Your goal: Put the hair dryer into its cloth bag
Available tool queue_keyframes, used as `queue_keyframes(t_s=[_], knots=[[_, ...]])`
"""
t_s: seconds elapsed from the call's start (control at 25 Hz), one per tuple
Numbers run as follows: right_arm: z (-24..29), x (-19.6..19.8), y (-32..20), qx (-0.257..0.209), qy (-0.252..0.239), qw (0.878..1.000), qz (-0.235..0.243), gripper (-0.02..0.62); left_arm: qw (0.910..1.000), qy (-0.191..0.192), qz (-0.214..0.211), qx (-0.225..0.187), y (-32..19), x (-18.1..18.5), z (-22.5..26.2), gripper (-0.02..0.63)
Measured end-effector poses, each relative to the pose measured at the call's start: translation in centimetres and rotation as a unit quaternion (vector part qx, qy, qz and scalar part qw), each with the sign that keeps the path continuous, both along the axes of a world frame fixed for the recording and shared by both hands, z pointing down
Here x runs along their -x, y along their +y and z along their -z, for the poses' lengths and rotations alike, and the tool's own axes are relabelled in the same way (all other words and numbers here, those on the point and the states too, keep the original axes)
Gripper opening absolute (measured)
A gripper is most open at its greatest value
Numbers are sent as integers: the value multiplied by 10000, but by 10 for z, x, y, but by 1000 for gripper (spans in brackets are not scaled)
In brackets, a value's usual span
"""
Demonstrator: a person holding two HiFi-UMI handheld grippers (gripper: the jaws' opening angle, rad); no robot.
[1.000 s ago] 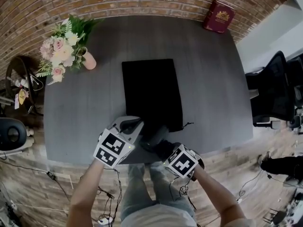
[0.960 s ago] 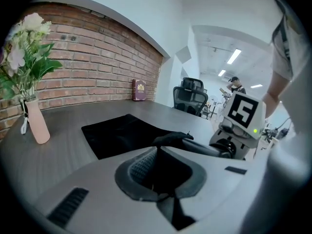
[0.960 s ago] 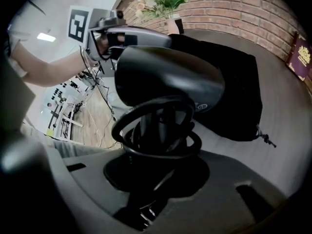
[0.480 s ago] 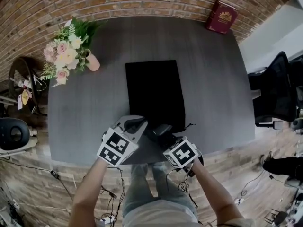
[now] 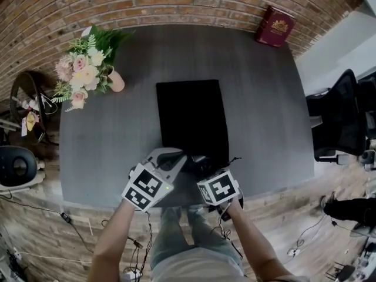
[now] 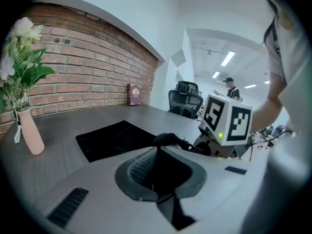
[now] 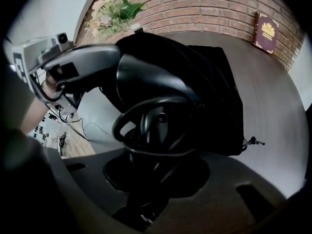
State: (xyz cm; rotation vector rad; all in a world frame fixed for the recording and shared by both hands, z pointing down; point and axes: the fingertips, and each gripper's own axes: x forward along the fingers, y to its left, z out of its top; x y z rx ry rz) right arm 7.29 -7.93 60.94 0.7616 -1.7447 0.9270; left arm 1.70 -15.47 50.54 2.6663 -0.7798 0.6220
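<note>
The black cloth bag lies flat in the middle of the grey table, its mouth toward the near edge. My left gripper is shut on the bag's near edge and lifts it a little. My right gripper points steeply down just right of it, shut on the black hair dryer. The dryer's coiled cord loops around it. The dryer's body sits against the bag's mouth. In the right gripper view the left gripper shows at the upper left.
A pink vase of flowers stands at the table's far left. A dark red book leans at the far right corner. A black office chair stands right of the table. Cables lie on the wooden floor.
My right gripper has moved left and toward the bag's mouth with the hair dryer, rolling as it went. The left gripper has stayed in place on the bag's edge.
</note>
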Motion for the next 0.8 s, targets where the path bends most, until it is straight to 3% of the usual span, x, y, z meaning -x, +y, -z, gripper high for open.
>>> queue_keyframes(t_s=[0.48, 0.8], knots=[[1, 11, -34, -124, -125, 9965, -819, 123, 9994, 293, -94, -128, 2, -6, 13, 18], [3, 10, -59, -291, -205, 9912, -1278, 124, 9994, 295, -158, -76, 4, -10, 9, 18]])
